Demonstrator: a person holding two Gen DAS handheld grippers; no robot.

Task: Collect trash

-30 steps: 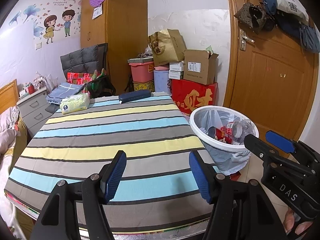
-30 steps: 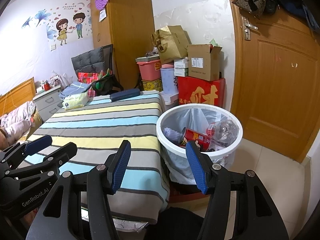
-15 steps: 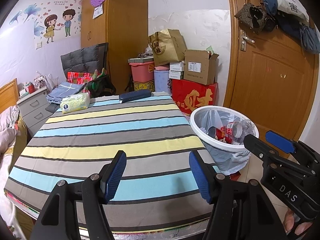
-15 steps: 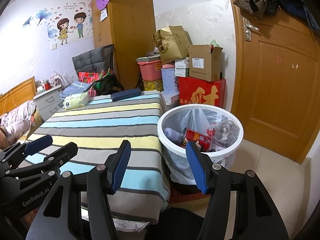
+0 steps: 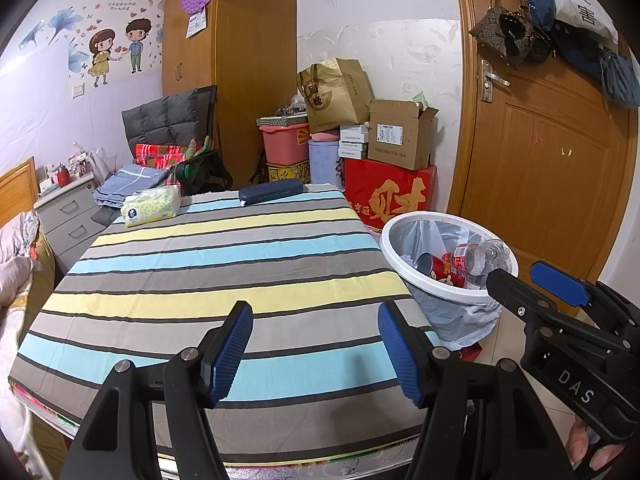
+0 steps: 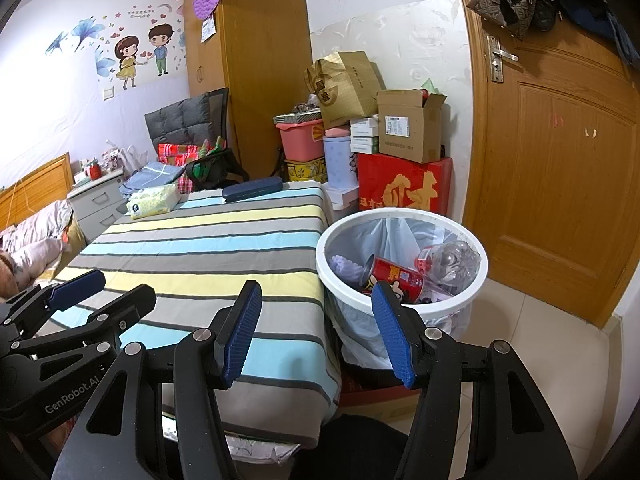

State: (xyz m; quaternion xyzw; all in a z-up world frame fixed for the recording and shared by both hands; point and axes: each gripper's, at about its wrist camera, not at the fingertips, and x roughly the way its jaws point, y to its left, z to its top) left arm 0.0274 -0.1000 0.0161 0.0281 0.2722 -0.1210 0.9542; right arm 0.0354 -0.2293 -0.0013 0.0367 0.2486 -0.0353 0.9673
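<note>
The left gripper [image 5: 316, 350] hangs over the near edge of the table [image 5: 224, 280], its blue-padded jaws spread with nothing between them. The right gripper [image 6: 318, 330] is likewise spread and empty, held just right of the table's near corner, in front of the bin; seen from the left wrist, its black body carries the raised letters "DAS", and fingertips [image 5: 592, 446] of the person's hand show below it. From the right wrist, the left tool's side reads "GenRobot.AI".

The table is covered by a cloth striped in grey, light blue and yellow, and its near and middle parts carry nothing.

Just right of the table, on the floor, stands a white-rimmed trash bin [image 6: 400, 308] lined with a pale plastic bag. The collected trash lies inside it: a red can [image 6: 394, 276] on its side with a cartoon print, its lettering too small to read, and a crushed clear plastic bottle [image 6: 452, 260] with a red label, touching the can on the right.

At the table's far edge lie a yellow-green tissue pack [image 5: 152, 210] on the left and a dark blue case [image 5: 270, 192] nearer the middle.

Beyond, against the wall, a red box [image 5: 390, 196] with a large gold Chinese character bears an open cardboard box [image 5: 400, 134]; left of it a gold paper bag [image 5: 338, 94] with a round emblem tops a pink tub [image 5: 284, 144]. A wooden door [image 5: 552, 152] stands at the right with bags hanging on it.
</note>
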